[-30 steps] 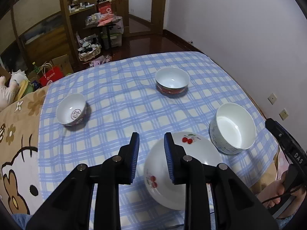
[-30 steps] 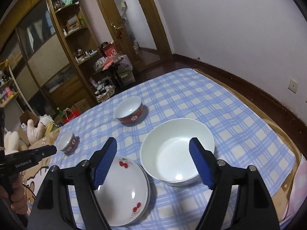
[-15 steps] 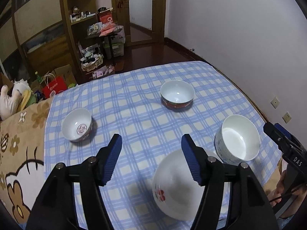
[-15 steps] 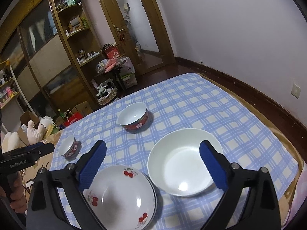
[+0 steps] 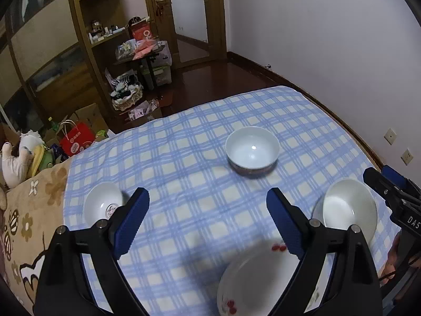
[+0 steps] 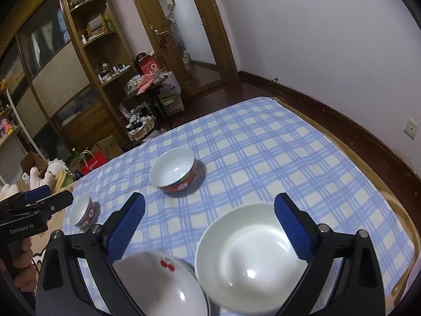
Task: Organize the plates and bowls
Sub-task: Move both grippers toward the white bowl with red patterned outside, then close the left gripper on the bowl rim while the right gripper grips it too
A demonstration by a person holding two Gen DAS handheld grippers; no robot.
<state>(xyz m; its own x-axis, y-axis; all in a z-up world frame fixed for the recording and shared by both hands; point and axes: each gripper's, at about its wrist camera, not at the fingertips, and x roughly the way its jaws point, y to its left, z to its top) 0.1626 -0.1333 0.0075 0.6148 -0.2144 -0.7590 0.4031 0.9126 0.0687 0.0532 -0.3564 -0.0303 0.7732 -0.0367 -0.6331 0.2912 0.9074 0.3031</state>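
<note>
The left gripper [image 5: 208, 222] is opening with nothing between its fingers, and the right gripper [image 6: 209, 226] has its fingers wide apart, empty. Cherry plate [image 6: 160, 284] lies touching the big white bowl [image 6: 247, 258] on the checked cloth [image 5: 184, 163]; the red-banded bowl [image 6: 173, 171] stands behind it.

a white wall [image 6: 329, 39] stands on the right, with a dark wooden floor [image 5: 210, 79] below it. a wooden door [image 6: 184, 26] and brown shelves [image 6: 86, 39] are behind, near boxes [image 5: 86, 115] and a red bag [image 5: 76, 138].
</note>
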